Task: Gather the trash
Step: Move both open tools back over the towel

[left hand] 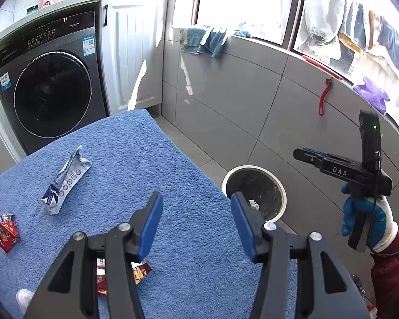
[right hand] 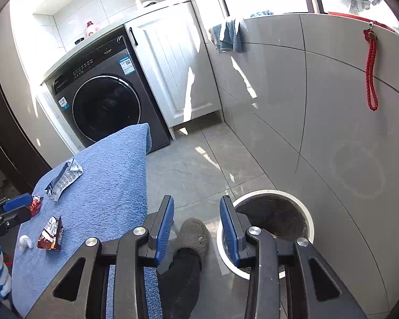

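1. Both tongs, left tongs (left hand: 196, 223) and right tongs (right hand: 196, 226), hang spread and empty.
2. We see one scrap already in the bin (left hand: 254, 168).
3. Left on our blue-towelled worktop (left hand: 146, 159): white wrapper (left hand: 66, 180), red wrapper (left hand: 3, 234), brown wrapper (right hand: 51, 234), white wad (right hand: 24, 242).

Wrappers (left hand: 66, 179) on towel (left hand: 173, 159); bin (left hand: 254, 191) on floor right.

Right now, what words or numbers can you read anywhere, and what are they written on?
"DAS": white letters on the right hand-held gripper.
White-and-blue wrapper: print too blurred to read.
Red wrapper and brown wrapper: print too small.
Washing machine stickers and panel: too small.
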Available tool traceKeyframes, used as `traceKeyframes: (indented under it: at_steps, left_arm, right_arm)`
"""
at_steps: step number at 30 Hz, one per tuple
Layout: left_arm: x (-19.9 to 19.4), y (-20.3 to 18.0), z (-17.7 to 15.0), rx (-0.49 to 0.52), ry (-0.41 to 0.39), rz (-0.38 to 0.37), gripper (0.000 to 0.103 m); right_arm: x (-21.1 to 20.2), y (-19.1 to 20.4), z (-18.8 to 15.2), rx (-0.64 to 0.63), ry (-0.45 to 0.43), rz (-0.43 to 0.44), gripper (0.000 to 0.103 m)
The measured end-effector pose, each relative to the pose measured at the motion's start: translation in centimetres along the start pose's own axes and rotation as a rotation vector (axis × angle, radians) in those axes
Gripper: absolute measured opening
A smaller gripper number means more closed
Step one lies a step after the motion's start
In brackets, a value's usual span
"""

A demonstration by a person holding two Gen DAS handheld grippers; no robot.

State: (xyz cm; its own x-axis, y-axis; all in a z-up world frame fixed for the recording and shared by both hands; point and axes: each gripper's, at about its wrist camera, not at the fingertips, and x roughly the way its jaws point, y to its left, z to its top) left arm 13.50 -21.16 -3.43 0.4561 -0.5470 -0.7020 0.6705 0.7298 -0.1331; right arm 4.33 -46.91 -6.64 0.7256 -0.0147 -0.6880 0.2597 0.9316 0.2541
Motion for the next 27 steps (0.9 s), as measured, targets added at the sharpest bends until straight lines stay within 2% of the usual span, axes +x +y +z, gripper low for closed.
traceKeyframes:
  at_steps: [2, 4, 5, 12, 20, 24, 27]
  left_arm:
    - [-2.0, 2.3, -1.1, -0.036, -0.026, 0.032, 0.054]
    - [-4.2, 4.5, -2.5, -0.069, -0.059, 0.071, 0.066]
    - [-5.3, 5.6, -3.3, -0.083, -0.075, 0.093, 0.067]
    - [-10.4, 13.9, -9.4, -0.200, -0.096, 0.186, 0.067]
    - [-14.6, 21.7, -15.6, -0.356, -0.088, 0.307, 0.067]
    - [-14.8, 23.8, -17.7, -0.410, -0.066, 0.323, 0.067]
    - [-14.1, 24.4, -18.4, -0.416, -0.040, 0.307, 0.067]
  right_arm:
    - [-0.5, 1.8, 0.3, -0.026, -0.006, 0.016, 0.036]
    - [-0.9, 3.6, 0.6, -0.051, -0.010, 0.030, 0.037]
    - [-1.1, 4.4, 0.7, -0.062, -0.011, 0.040, 0.038]
    - [-1.6, 10.1, 0.8, -0.124, 0.001, 0.097, 0.042]
    - [0.2, 15.6, 0.1, -0.148, 0.057, 0.189, 0.049]
    - [2.1, 18.1, -1.0, -0.166, 0.119, 0.222, 0.052]
    - [3.3, 19.5, -1.9, -0.183, 0.165, 0.237, 0.054]
